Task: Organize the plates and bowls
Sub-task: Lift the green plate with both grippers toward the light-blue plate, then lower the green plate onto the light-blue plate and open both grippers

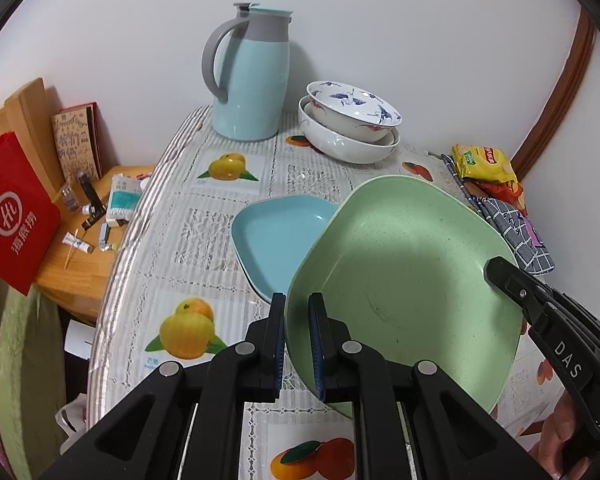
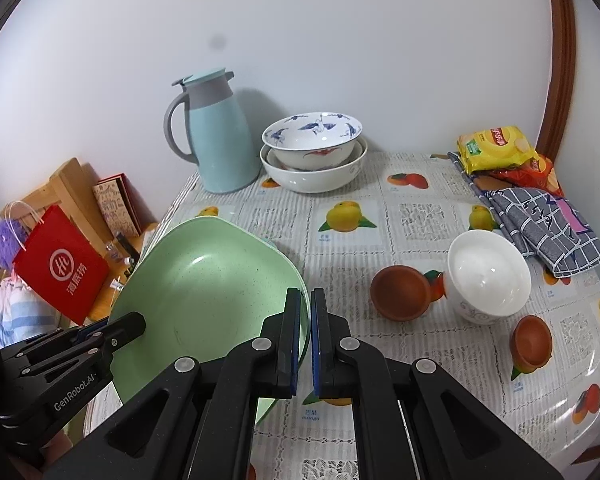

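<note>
- We clamp the green plate [image 1: 400, 280] by opposite rims: left gripper [image 1: 298, 344] and right gripper [image 2: 305, 340], jaws pinched on it.
- It hangs tilted above the table's [image 2: 400, 232] left edge, hollow facing us, over the blue plate [image 1: 276, 236].
- Stacked bowls [image 2: 314, 156] sit at the back edge.

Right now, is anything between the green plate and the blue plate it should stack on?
Nothing visible. The green plate, clamped by both grippers, hangs tilted just right of the blue plate, which lies empty on the tablecloth.
</note>
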`<state>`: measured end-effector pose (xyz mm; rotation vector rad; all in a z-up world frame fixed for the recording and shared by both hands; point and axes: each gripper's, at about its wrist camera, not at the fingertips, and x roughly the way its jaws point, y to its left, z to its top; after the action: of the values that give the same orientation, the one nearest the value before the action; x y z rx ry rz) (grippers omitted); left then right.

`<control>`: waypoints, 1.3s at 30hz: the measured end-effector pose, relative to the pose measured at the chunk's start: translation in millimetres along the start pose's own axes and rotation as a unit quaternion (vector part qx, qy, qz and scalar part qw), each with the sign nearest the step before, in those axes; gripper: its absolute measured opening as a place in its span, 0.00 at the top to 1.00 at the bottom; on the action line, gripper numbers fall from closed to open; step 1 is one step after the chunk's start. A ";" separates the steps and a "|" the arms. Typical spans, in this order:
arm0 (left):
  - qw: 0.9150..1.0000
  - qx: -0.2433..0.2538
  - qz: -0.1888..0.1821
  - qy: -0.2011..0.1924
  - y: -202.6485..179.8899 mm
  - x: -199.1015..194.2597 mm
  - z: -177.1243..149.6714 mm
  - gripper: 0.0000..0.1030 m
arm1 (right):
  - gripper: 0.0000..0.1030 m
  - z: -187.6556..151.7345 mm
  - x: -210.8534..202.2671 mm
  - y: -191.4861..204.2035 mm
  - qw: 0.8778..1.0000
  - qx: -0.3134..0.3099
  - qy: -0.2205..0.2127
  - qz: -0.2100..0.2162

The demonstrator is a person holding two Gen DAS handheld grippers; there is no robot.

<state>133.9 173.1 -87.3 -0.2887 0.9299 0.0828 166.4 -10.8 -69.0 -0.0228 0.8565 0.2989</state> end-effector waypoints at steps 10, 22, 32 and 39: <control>1.000 -0.006 0.002 0.005 -7.7 11.5 1.2 0.89 | 0.95 5.6 10.5 -7.2 1.000 -0.007 0.012 -0.003; 0.998 -0.029 0.024 0.040 17.6 43.5 4.4 0.89 | 0.95 9.8 57.8 5.3 0.998 -0.037 0.050 0.023; 0.995 -0.063 0.052 0.062 44.1 60.1 0.7 0.89 | 0.95 12.4 98.2 28.3 0.993 -0.061 0.086 0.056; 0.992 -0.078 0.068 0.066 47.1 72.6 9.5 0.89 | 0.95 21.3 116.4 35.0 0.991 -0.080 0.093 0.062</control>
<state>175.5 217.0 -149.9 -0.3792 1.0765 0.2654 244.5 54.9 -138.4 -0.1482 1.0200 0.4875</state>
